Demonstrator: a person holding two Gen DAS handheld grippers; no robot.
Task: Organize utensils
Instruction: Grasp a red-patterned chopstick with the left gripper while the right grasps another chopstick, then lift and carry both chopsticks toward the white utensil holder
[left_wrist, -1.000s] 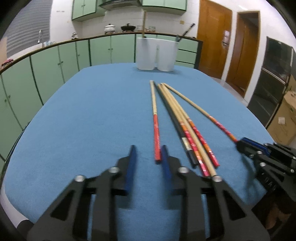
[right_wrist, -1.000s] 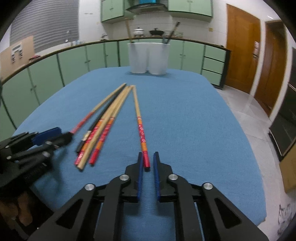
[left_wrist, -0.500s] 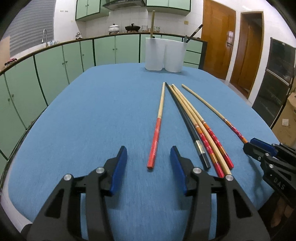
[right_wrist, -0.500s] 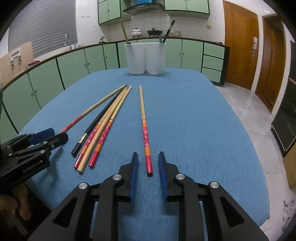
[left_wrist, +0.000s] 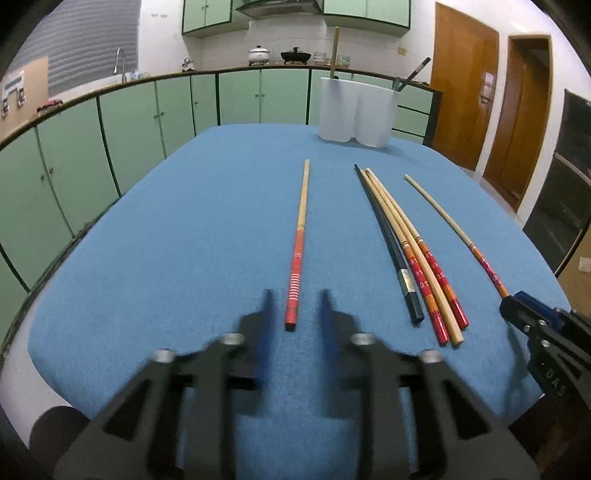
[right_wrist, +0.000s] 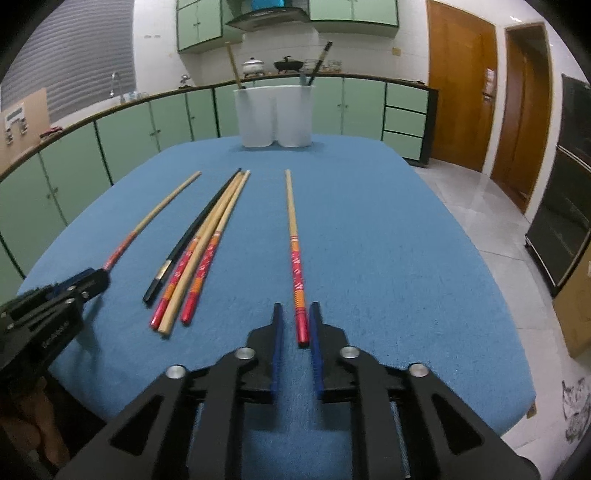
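Several long chopsticks lie on the blue table (left_wrist: 184, 240). In the left wrist view my left gripper (left_wrist: 294, 299) is open, its jaws on either side of the red end of one chopstick (left_wrist: 297, 245) that lies flat. A bundle of a black and three wooden chopsticks (left_wrist: 410, 251) lies to the right. In the right wrist view my right gripper (right_wrist: 294, 308) is open around the red end of another chopstick (right_wrist: 294, 251), which rests on the cloth. A white two-part holder (left_wrist: 356, 110) with some utensils stands at the far end; it also shows in the right wrist view (right_wrist: 275, 116).
Green cabinets (left_wrist: 129, 122) ring the table's left and far sides. Wooden doors (right_wrist: 458, 92) and a dark appliance (right_wrist: 561, 214) stand to the right. The other gripper shows at each view's edge: right gripper (left_wrist: 543, 332), left gripper (right_wrist: 51, 306).
Both grippers opened wider and drew back a little. Each now lines up with one chopstick's red end. The left chopstick moved apart from the bundle.
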